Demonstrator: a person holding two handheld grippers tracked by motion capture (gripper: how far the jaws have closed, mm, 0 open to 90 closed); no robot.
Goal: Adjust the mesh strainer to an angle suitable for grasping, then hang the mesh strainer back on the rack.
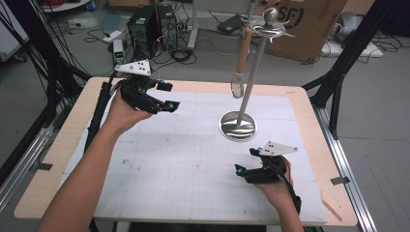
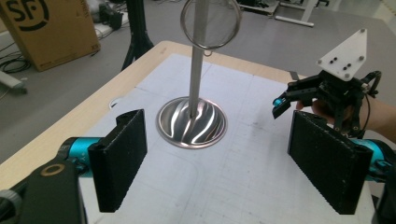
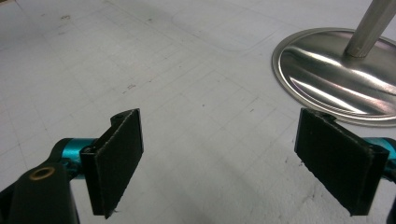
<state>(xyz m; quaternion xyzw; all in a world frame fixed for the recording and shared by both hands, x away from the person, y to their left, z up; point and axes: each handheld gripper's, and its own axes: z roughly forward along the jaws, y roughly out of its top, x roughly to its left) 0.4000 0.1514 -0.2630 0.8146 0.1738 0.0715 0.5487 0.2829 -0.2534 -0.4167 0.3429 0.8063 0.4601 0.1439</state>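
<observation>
A metal stand rises at the back middle of the table, with a round shiny base [image 1: 237,126] and a thin pole [image 1: 254,72] topped by hooks. A small wire strainer [image 1: 237,86] with a wooden handle hangs from one hook beside the pole. My left gripper [image 1: 170,95] is held above the table at the back left, open and empty, pointing toward the stand. In the left gripper view its jaws [image 2: 218,140] frame the base [image 2: 192,122] and the strainer ring [image 2: 211,23]. My right gripper [image 1: 245,160] stands at the front right, open and empty [image 3: 217,140], with the base [image 3: 336,74] just beyond it.
A white gridded mat [image 1: 193,159] covers the wooden table [image 1: 43,188]. Beyond the table's far edge stand a cardboard box [image 1: 309,24] and computer towers [image 1: 150,24] among cables. A black frame leg [image 1: 338,82] slants at the right back corner.
</observation>
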